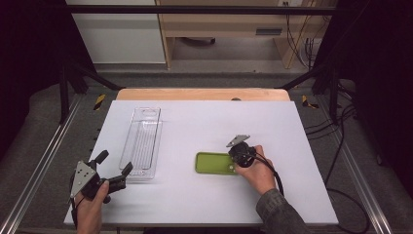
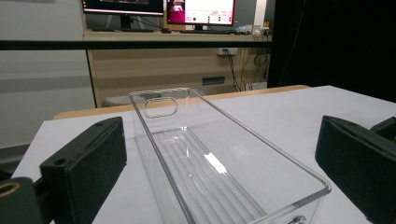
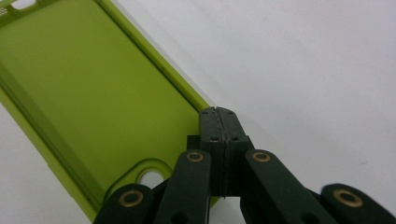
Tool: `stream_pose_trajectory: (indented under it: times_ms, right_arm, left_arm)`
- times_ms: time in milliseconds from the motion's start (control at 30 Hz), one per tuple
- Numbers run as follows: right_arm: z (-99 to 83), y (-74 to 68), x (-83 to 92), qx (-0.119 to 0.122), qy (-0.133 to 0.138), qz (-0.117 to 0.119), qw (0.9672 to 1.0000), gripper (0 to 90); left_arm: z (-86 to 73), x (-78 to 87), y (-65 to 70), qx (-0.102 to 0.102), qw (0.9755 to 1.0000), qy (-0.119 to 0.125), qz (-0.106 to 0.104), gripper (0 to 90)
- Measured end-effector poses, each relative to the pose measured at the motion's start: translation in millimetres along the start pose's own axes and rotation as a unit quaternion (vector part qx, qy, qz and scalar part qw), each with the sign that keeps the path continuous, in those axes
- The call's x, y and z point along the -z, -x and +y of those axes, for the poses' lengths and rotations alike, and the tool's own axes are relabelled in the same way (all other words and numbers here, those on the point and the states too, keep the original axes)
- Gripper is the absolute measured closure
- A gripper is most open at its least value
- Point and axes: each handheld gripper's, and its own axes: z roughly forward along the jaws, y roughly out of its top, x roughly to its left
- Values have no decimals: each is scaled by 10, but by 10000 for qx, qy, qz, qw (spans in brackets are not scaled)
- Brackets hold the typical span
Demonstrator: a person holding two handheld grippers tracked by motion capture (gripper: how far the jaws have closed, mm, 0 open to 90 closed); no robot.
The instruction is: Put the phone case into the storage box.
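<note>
A lime-green phone case (image 1: pixel 214 163) lies flat, inside up, on the white table sheet (image 1: pixel 195 195) right of centre. My right gripper (image 1: pixel 238 165) points down at its right end. In the right gripper view the jaws are pressed together at the rim of the case (image 3: pixel 93 84), near its camera-hole corner, so my right gripper (image 3: pixel 218 112) is shut on that rim. A long clear plastic bin (image 1: pixel 143 144) lies empty on the left. My left gripper (image 1: pixel 115 162) is open just before its near end. In the left gripper view the bin (image 2: pixel 160 107) runs away between the open gripper (image 2: pixel 219 158) jaws.
A wooden table edge (image 1: pixel 202 93) shows behind the sheet. Metal frame rails (image 1: pixel 44 156) run along both sides, and cables (image 1: pixel 341 146) hang at the right. Monitors (image 2: pixel 201 11) stand on a desk beyond the table.
</note>
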Motion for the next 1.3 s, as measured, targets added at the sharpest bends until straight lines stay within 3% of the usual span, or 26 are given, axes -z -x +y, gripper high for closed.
stream_pose_trajectory:
  times_ms: [633,1300]
  right_arm:
    - [81,80,-112,28,137,-186,9997,900]
    - [127,162,-166,-322,350,-47,9989,900]
  left_arm:
    - [4,0,-4,0,10000,2,0,18]
    - [4,-5,-4,-31,10000,-20,3,18]
